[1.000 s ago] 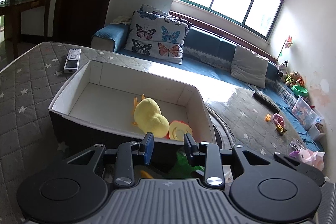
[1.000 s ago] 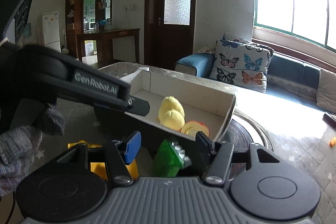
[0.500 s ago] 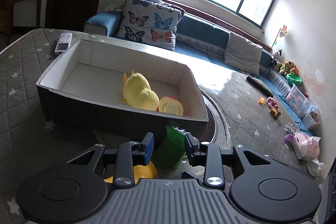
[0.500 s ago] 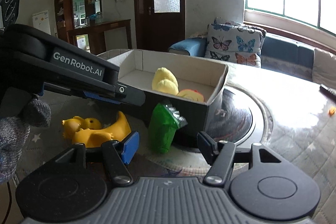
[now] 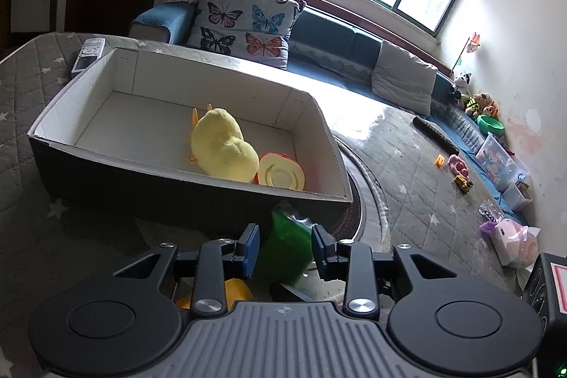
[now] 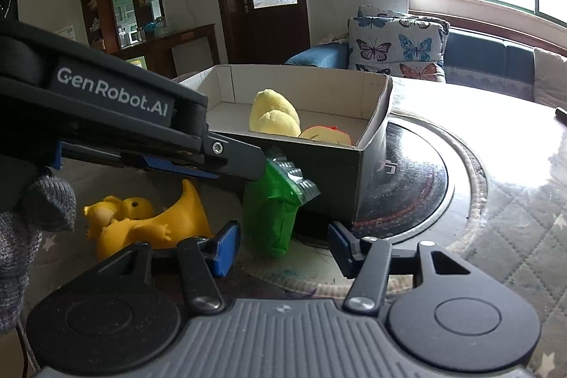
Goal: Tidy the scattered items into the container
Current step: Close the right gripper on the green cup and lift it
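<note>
Both tongs standing spread, pinching nothing. Left gripper (image 5: pixel 285 248) straddling the green packet (image 5: pixel 285 250). Right gripper (image 6: pixel 281 248), jaws just closing in, facing that packet.

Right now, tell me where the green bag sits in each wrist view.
Left wrist: green bag at lower centre, between the left gripper's pads, standing against the box's dark outer wall.
Right wrist: green bag left of centre, beyond the right gripper, under the left gripper's tip.
Shared landmark: the yellow plush inside the box.
</note>
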Available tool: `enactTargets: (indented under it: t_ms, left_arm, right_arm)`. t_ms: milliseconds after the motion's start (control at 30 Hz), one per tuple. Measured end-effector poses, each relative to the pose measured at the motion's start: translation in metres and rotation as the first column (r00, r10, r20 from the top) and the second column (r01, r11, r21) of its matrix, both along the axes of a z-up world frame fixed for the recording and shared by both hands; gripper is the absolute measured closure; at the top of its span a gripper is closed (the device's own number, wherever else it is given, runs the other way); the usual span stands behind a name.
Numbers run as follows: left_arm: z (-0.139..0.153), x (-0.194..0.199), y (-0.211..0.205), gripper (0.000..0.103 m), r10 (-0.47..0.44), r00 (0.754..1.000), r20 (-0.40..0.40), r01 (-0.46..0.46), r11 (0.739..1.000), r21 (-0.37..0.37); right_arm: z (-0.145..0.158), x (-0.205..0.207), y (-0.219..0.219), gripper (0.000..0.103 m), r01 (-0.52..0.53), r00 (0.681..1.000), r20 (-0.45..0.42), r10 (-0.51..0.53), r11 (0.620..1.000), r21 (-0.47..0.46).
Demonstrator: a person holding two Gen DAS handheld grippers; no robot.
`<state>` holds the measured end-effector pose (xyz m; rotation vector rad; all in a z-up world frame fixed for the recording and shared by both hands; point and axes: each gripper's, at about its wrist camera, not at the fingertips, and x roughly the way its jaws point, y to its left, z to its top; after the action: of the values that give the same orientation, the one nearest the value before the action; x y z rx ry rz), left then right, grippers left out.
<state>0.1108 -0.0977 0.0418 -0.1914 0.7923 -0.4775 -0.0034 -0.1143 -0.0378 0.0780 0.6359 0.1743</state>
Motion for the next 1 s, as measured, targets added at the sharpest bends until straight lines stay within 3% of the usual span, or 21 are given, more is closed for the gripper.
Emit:
enactTargets:
  t_ms: [200,367,600,1000]
  left_arm:
    - [-0.007,0.013,0.002,0.068,-0.011,0.999,-0.040,0.009,0.999,-0.042]
    - [-0.012,0.022,0.004,0.068,-0.019,0.997,-0.069,0.015,0.998,-0.064]
    - [-0.013,0.025,0.007,0.068,-0.056,0.994,-0.092,0.045,0.993,-0.110]
    - [0.034,0.008,0.010,0.068,-0.080,0.997,0.018,0.081,0.980,-0.182]
  right_arm:
    - [-0.003,0.011,0.002,0.054,-0.014,1.000,-0.004,0.014,1.000,0.018]
    - [-0.004,0.015,0.004,0.067,-0.027,1.000,-0.004,0.027,0.999,0.029]
    - [-0.002,0.010,0.005,0.070,-0.031,1.000,0.005,0.031,0.999,0.016]
    - [0.041,-0.012,0.006,0.072,-0.039,0.992,0.121,0.045,0.998,-0.048]
